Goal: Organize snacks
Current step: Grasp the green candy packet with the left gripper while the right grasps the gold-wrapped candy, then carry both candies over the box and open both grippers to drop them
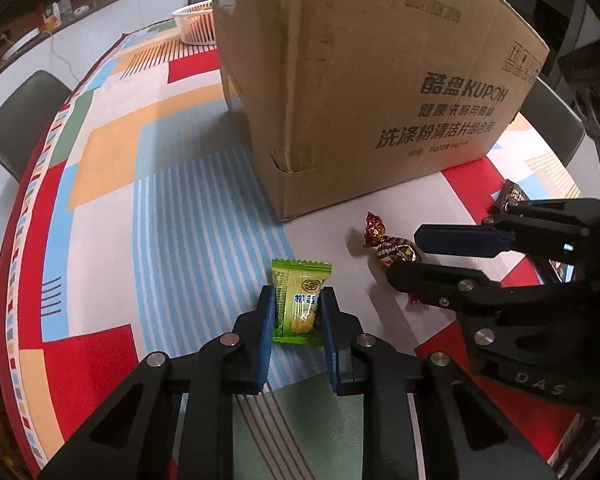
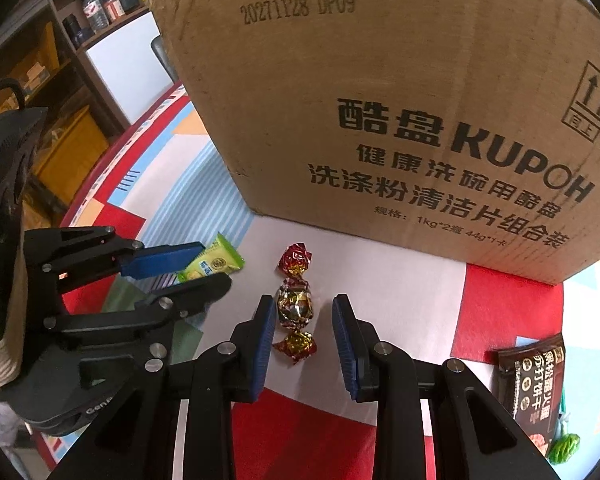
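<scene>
left tongs (image 1: 296, 304) clamp the green candy (image 1: 298, 300) on the desk (image 1: 180, 200), seemingly firmly. right tongs (image 2: 304, 316) gape astride the foil candy (image 2: 295, 307); centre, then close squarely before lifting.

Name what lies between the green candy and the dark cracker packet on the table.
The red-gold foil candy lies between green candy and cracker packet, seen in right wrist view.

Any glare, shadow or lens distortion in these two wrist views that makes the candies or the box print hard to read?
Left wrist view: fisheye bends the tablecloth edge; green candy sharp, box print soft and dim. Right wrist view: box print crisp, foil candy shows small glints, not blown out; dark corners in both.
</scene>
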A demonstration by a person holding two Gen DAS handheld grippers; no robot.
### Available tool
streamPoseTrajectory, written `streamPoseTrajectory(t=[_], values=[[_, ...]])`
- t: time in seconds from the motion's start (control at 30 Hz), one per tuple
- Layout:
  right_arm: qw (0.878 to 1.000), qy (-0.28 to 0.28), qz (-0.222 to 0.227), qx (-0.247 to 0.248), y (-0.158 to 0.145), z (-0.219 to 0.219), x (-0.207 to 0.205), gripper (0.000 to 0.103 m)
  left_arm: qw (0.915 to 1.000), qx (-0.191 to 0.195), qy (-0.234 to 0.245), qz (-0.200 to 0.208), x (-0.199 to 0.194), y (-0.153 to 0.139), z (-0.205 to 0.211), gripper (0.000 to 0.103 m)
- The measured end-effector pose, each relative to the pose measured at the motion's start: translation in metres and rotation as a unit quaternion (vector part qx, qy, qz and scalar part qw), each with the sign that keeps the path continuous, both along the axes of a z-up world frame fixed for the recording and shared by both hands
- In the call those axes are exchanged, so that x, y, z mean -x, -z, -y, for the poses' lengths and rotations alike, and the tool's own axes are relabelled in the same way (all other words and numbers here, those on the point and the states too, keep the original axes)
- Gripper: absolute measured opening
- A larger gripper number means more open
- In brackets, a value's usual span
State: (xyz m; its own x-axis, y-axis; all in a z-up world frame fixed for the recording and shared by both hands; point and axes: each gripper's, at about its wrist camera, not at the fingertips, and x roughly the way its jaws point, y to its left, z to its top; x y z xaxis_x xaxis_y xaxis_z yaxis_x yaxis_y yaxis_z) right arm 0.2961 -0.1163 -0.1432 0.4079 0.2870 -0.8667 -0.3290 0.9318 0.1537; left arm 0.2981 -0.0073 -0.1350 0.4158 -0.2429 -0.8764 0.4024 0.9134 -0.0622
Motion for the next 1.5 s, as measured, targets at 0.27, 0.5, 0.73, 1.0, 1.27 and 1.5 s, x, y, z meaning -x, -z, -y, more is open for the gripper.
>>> streamPoseTrajectory(t=[0.27,0.5,0.73,1.0,1.27,1.5], values=[[1.000,-0.003,0.007,0.015,0.007,-0.007,-0.001,0.020,0.9992,0.021,-0.035,0.000,0.006,-0.006,-0.006,0.021],[1.000,0.005,0.017,0.006,-0.002,0.000,0.006,0.020,0.9976,0.039,-0.054,0.018,0.019,-0.024,-0.007,0.021],[0.999,0.014,0.043,-0.006,-0.027,0.010,0.022,0.020,0.9953,0.061,-0.061,0.045,0.033,-0.050,-0.005,0.021],[0.996,0.021,0.087,-0.030,-0.066,0.022,0.040,0.020,0.9899,0.080,-0.068,0.094,0.047,-0.087,-0.001,0.021],[0.989,0.026,0.133,-0.051,-0.104,0.034,0.054,0.020,0.9826,0.089,-0.066,0.149,0.058,-0.128,0.005,0.021],[0.982,0.030,0.176,-0.065,-0.137,0.042,0.060,0.020,0.9757,0.099,-0.061,0.185,0.059,-0.157,0.015,0.021]])
